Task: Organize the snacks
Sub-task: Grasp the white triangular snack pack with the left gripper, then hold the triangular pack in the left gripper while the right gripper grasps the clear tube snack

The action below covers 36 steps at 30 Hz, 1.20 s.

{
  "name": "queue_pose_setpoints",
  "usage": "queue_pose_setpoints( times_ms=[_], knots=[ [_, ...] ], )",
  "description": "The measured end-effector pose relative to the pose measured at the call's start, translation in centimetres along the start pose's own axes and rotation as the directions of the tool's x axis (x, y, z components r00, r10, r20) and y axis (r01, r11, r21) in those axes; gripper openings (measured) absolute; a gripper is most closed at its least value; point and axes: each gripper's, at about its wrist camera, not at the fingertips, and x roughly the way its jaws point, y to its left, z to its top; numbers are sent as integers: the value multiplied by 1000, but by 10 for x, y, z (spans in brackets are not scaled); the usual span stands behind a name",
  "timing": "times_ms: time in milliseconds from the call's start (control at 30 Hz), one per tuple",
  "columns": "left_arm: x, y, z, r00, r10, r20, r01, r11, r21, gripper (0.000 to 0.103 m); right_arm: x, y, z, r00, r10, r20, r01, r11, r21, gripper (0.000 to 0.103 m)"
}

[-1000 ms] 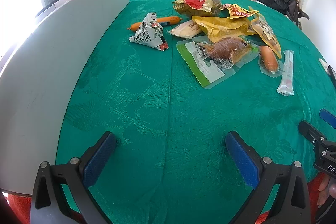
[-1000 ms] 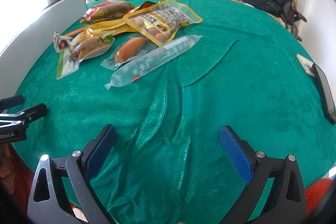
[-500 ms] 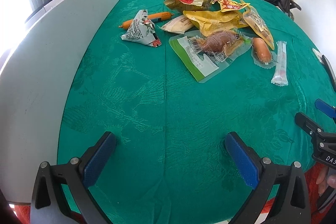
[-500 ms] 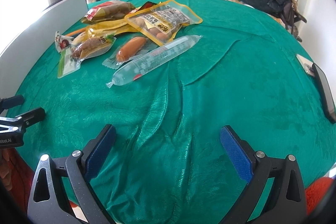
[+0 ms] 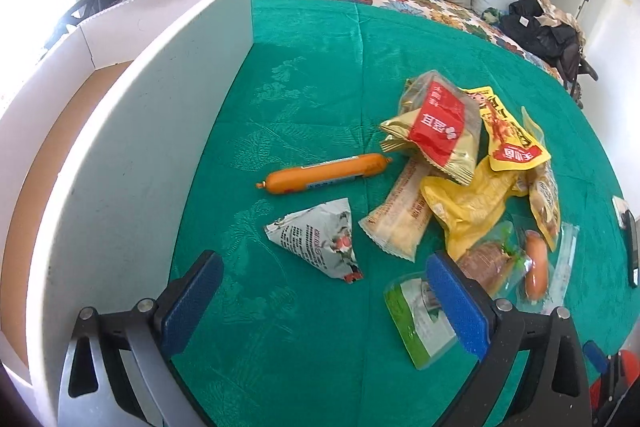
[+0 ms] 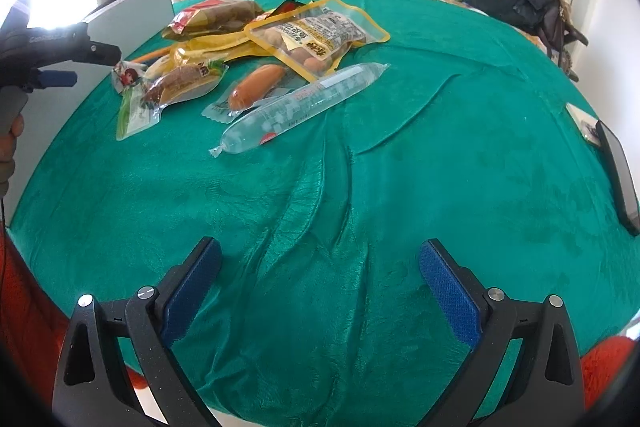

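The green cloth covers the whole table, and your white box stands open along its left edge, nothing visible inside. Your left gripper has swung in from the bare near side of the cloth to the snack pile; its jaws have just been closing a little, yet they stand released, with nothing pressed between the pads. The triangular packet lies just ahead of them, the orange sausage stick beyond it, both clear of the heap and near the box wall. That puts you in reach of a first pick; the triangular packet looks the likeliest. Your right gripper hangs released over wrinkled bare cloth, well apart from the long clear tube, holding nothing.
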Motion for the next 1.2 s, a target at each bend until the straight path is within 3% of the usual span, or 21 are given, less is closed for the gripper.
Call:
queue_pose_setpoints(
  times_ms=[100,167,233,367,500,667,800,933,1067,1100,1167,1200],
  knots=[
    [20,6,3,999,20,-35,-21,999,-25,82,0,0,-1,1000,2,-2,-2,1000,-2,101],
    [28,7,3,999,-4,-44,2,1000,-30,73,-1,0,-1,1000,3,-2,-3,1000,-2,101],
    [26,7,2,1000,-12,-11,11,1000,-16,48,-1,0,-1,1000,3,-1,-3,1000,-2,101],
    [17,17,-11,997,-75,-15,74,996,-50,47,-1,1,-1,1000,6,1,-6,1000,-4,101],
    [-8,22,-50,995,-99,-31,99,995,-6,47,-1,1,-1,1000,6,2,-6,1000,-4,101],
    [-36,26,-98,995,-93,-16,94,995,34,48,-2,1,-1,1000,3,6,-3,1000,-1,101],
    [-42,30,-110,995,-96,15,96,995,15,48,-1,-2,7,998,26,-52,-26,1000,-2,100],
    [-42,28,-114,995,-86,42,85,996,40,48,-5,-26,33,990,141,0,-138,966,217,98],
    [-43,30,-118,993,-98,61,95,994,49,49,15,-26,81,991,129,-17,-120,958,262,95],
    [-44,31,-119,993,-103,61,100,994,51,49,24,-27,92,993,117,-32,-104,956,276,84],
    [-45,33,-121,992,-110,62,107,993,54,49,43,-31,104,988,130,-89,-92,934,344,34],
    [-46,34,-122,992,-113,63,110,992,55,49,49,-34,106,983,155,-100,-105,915,388,26]
  ],
)
